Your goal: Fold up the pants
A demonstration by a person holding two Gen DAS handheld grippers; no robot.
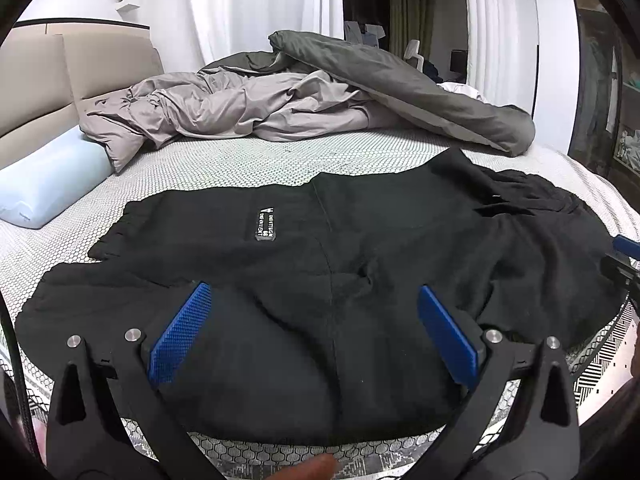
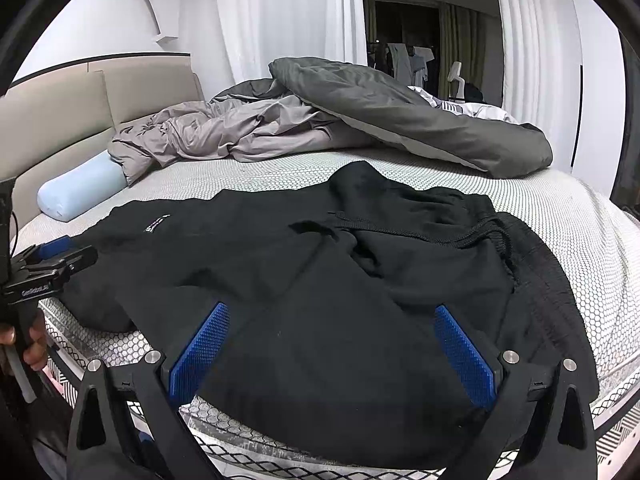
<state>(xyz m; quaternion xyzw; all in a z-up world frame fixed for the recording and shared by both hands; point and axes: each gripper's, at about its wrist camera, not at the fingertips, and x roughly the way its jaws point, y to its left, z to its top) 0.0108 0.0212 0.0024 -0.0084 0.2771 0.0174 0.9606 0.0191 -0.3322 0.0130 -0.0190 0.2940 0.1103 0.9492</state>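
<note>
Fingers (image 1: 182, 332) of both grippers — left gripper (image 1: 314, 334), right gripper (image 2: 334, 354) — gape wide and empty above the black pants (image 1: 320, 248) spread beyond and beneath them on the bed (image 1: 224, 160), likely poised to pinch the near edge.

Your left wrist camera sits low at the near edge of the mattress (image 1: 248, 156), looking forward between its own blue pads (image 1: 180, 336) across the black pants (image 1: 320, 248) toward the crumpled duvet (image 1: 280, 104) — close enough that the cloth fills the lower frame. Your right wrist camera faces the same way from just beside it, further toward the waistband drawstring (image 2: 460, 236). Both share the pants, duvet, blue pillow (image 2: 80, 190) and curtains (image 2: 288, 20) — each catches the other gripper at its edge.
</note>
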